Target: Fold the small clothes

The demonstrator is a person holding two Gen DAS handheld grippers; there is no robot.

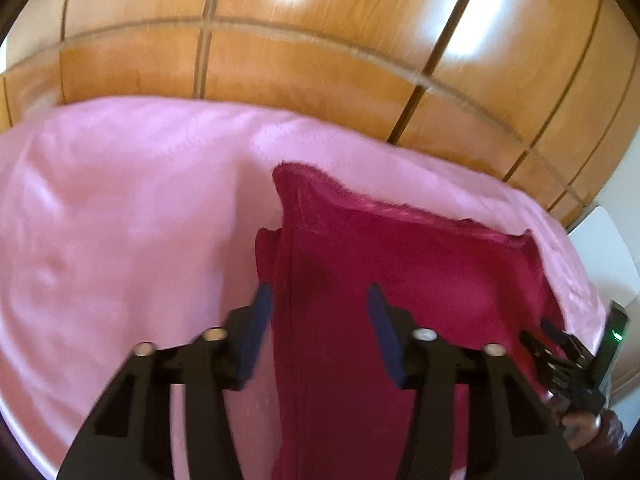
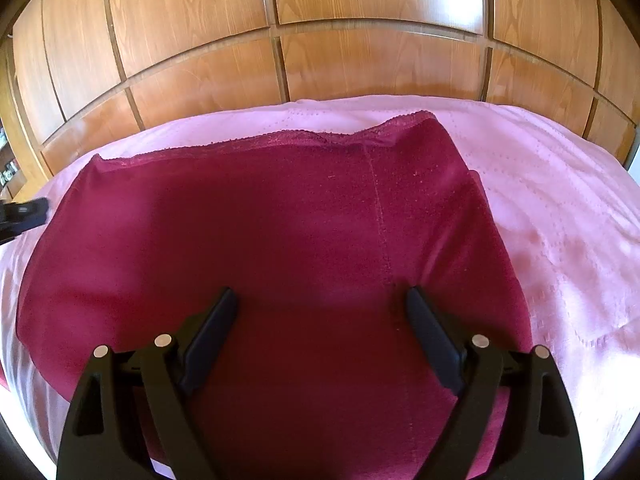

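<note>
A dark red garment [image 2: 280,248] with a lace-trimmed far edge lies flat on a pink bedsheet [image 2: 540,200]. My right gripper [image 2: 322,300] is open above its near middle, holding nothing. In the left wrist view the same garment [image 1: 400,280] lies on the sheet [image 1: 120,220]; my left gripper [image 1: 320,296] is open over its left edge, one finger on each side of the edge seam. The right gripper [image 1: 548,334] shows at the garment's right side there, and the left gripper's fingertip [image 2: 28,210] shows at the left edge of the right wrist view.
A wooden panelled wardrobe [image 2: 320,40] stands right behind the bed. A white object [image 1: 600,248] and a device with a green light [image 1: 618,336] sit off the bed's right side.
</note>
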